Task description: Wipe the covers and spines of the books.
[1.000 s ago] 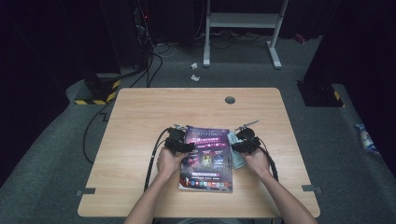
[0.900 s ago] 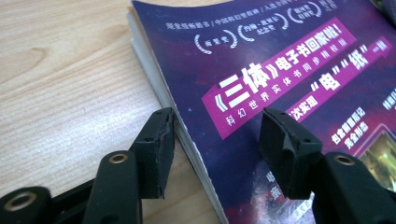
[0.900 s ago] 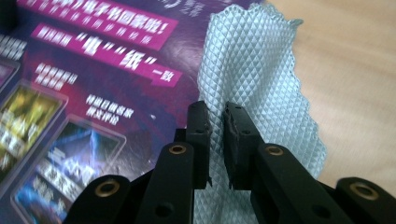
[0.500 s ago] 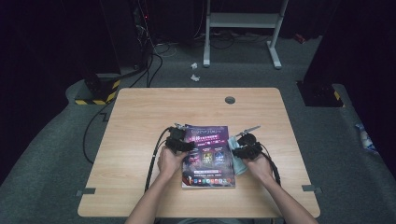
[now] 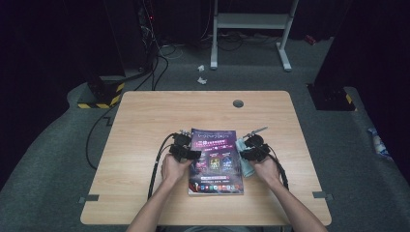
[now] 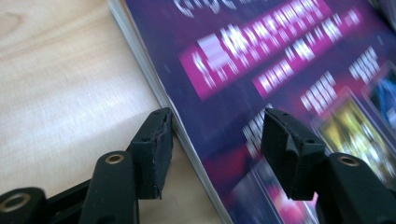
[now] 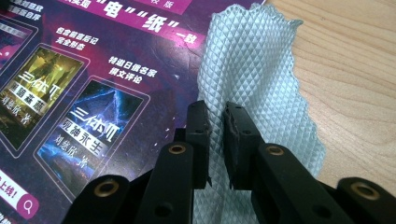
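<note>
A purple magazine lies flat on the wooden table, near the person's side. My left gripper is open at its left edge. Its jaws have just been opening and straddle the spine: one pad rests beside the page block, the other hovers over the cover. My right gripper is at the magazine's right edge, shut on a fold of a light blue waffle-textured cloth. The cloth lies partly on the cover and partly on the table.
A round cable hole sits near the table's far edge. Black cables trail from the grippers toward the person. Bare wood surrounds the magazine. On the floor beyond the table are a white stand and crumpled paper.
The right gripper with the cloth has edged a little nearer the person. The left gripper has kept its place at the magazine's left edge.
</note>
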Demonstrator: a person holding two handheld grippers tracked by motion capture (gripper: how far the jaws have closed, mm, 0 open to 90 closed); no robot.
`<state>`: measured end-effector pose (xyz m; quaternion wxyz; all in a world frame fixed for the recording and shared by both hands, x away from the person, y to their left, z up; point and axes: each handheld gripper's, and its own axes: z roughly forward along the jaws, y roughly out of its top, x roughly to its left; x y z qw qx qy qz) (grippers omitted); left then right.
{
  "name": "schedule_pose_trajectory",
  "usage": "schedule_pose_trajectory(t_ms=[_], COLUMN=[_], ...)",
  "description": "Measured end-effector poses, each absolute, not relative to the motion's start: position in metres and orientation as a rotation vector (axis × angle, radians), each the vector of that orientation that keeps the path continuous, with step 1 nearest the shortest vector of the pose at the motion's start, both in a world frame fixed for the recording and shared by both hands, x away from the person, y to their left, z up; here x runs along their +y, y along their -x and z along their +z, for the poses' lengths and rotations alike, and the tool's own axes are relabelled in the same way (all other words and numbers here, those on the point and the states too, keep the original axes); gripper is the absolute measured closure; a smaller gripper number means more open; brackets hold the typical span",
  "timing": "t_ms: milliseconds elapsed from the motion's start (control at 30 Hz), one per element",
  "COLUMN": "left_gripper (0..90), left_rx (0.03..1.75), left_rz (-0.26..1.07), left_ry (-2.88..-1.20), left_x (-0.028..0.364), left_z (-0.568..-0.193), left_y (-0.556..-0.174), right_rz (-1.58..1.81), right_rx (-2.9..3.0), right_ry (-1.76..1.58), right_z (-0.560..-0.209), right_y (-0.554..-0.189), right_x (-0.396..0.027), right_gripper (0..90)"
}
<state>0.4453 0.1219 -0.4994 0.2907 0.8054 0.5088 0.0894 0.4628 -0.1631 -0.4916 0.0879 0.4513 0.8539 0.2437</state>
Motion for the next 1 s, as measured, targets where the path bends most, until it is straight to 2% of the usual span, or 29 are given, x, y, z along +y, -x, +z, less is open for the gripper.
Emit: schedule_pose_trajectory(t_ms=[300,567,700,1000], left_gripper=[43.3,42.2,42.1,41.5], left_rx=[1.362,1.355,1.37,1.418], left_rz=[0.248,0.278,0.287,0.319], left_ry=[-2.176,-2.164,-2.143,-2.109], left_x=[0.117,0.117,0.119,0.124], left_z=[-0.5,-0.502,-0.502,-0.503], left_y=[-0.428,-0.426,-0.429,-0.446], right_rz=[0.74,0.77,0.759,0.745], right_rx=[2.554,2.587,2.578,2.568], right_ry=[-1.319,-1.273,-1.285,-1.309], right_z=[-0.492,-0.493,-0.493,-0.492], right_y=[-0.456,-0.419,-0.424,-0.463], right_x=[-0.165,-0.171,-0.168,-0.157], right_gripper=[80.7,80.5,80.5,80.5])
